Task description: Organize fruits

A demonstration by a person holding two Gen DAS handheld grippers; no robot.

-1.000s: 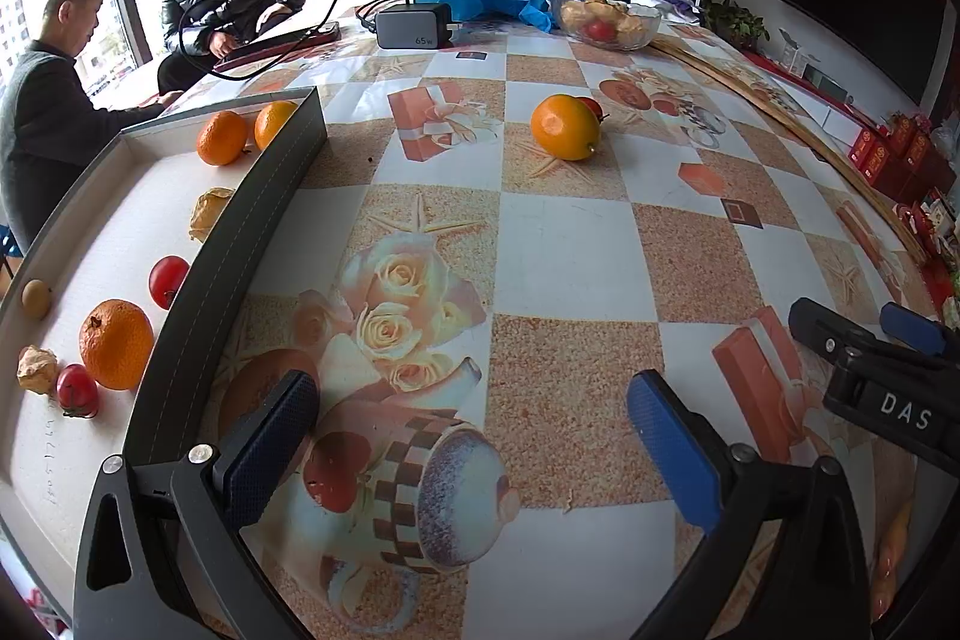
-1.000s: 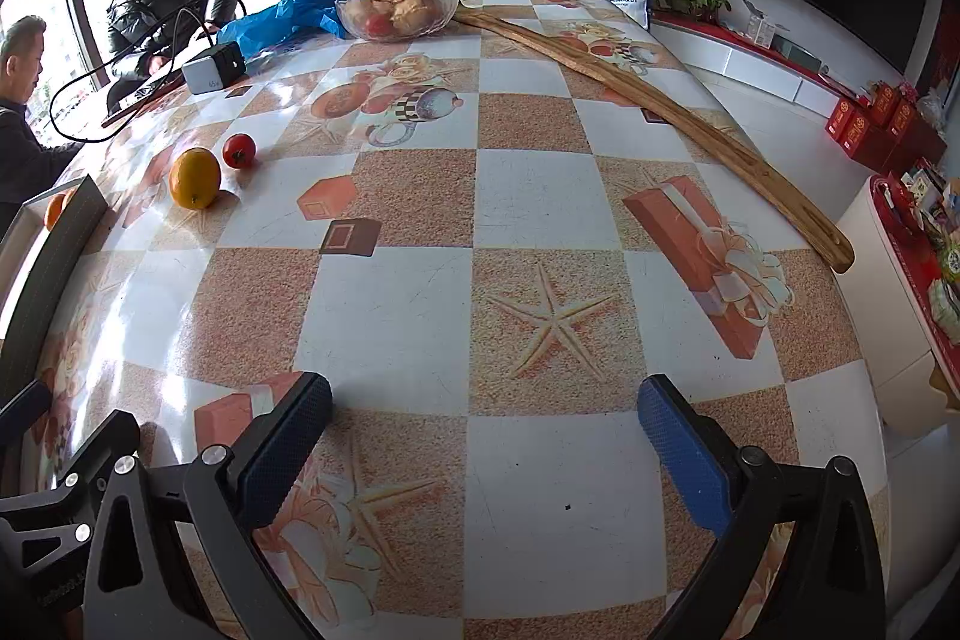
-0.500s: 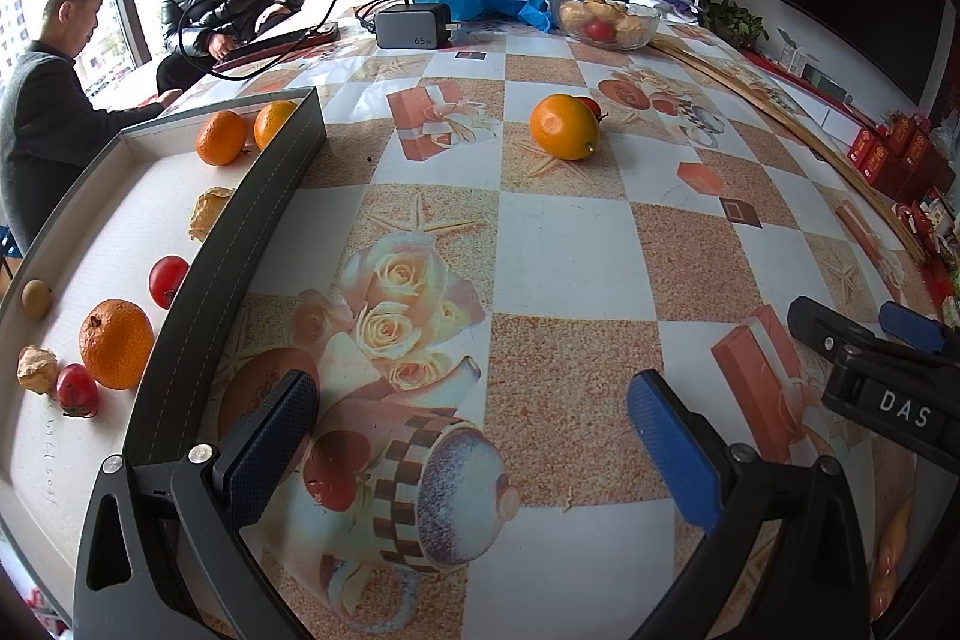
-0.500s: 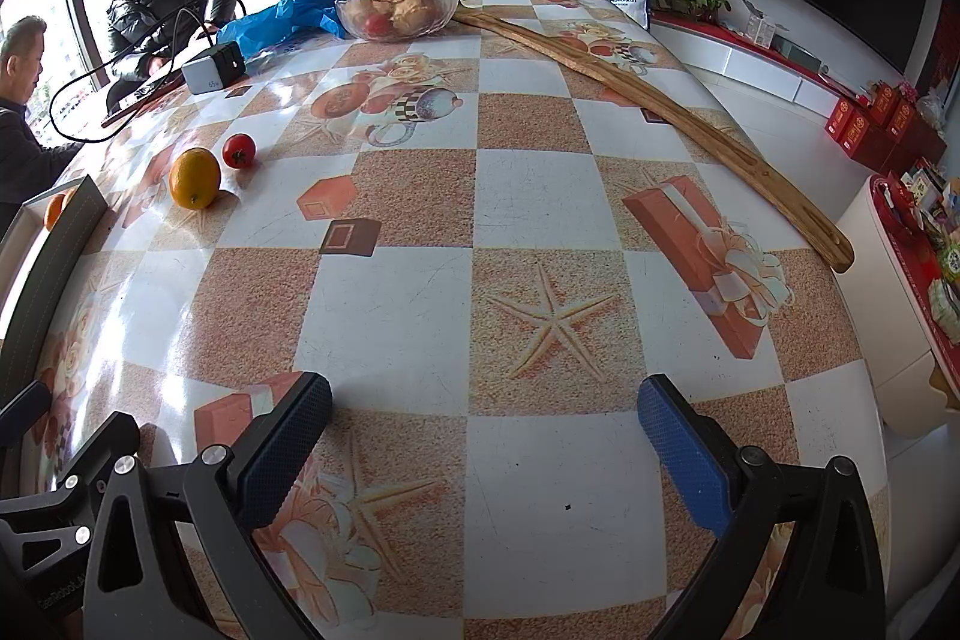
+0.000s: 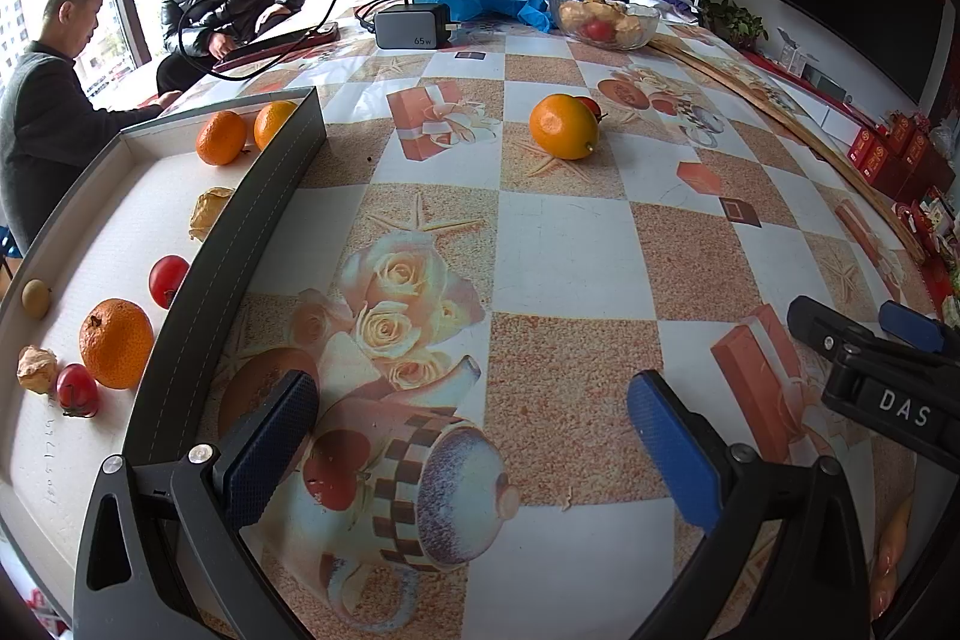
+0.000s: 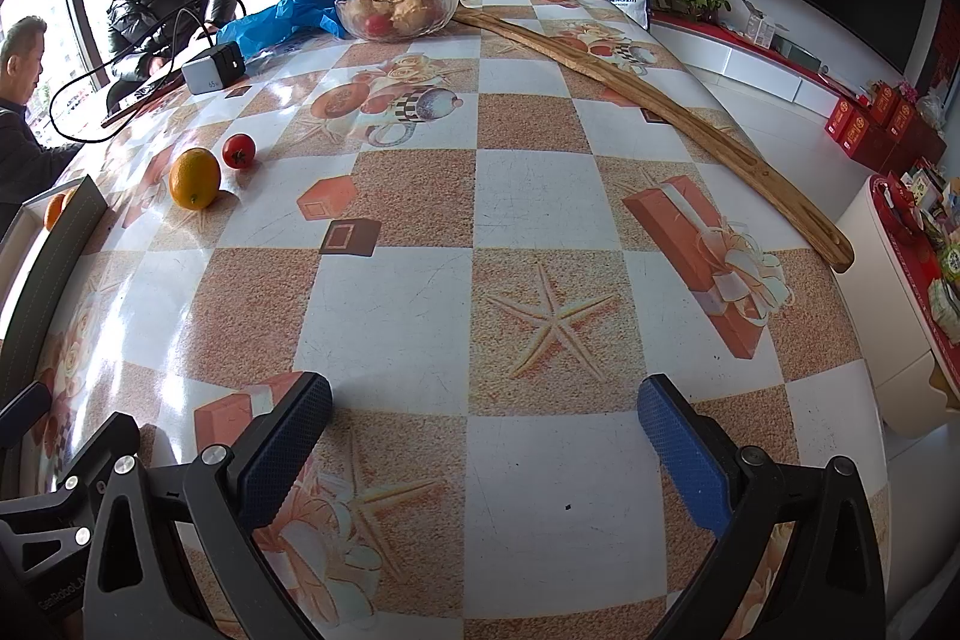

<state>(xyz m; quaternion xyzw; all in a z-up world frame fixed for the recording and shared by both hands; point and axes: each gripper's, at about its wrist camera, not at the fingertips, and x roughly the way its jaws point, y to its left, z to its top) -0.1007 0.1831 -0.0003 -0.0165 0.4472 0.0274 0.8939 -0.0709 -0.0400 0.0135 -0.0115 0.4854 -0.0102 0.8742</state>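
An orange and a small red tomato lie loose on the table, far ahead of both grippers; in the right wrist view the orange and tomato sit at the left. A grey-walled tray at the left holds several oranges, red tomatoes and brown fruits. My left gripper is open and empty, low over the table beside the tray. My right gripper is open and empty over bare tablecloth.
A glass bowl of fruit stands at the far end, next to a blue plastic bag. A grey charger with black cables lies nearby. A long wooden stick runs along the right side. Two people sit beyond the tray.
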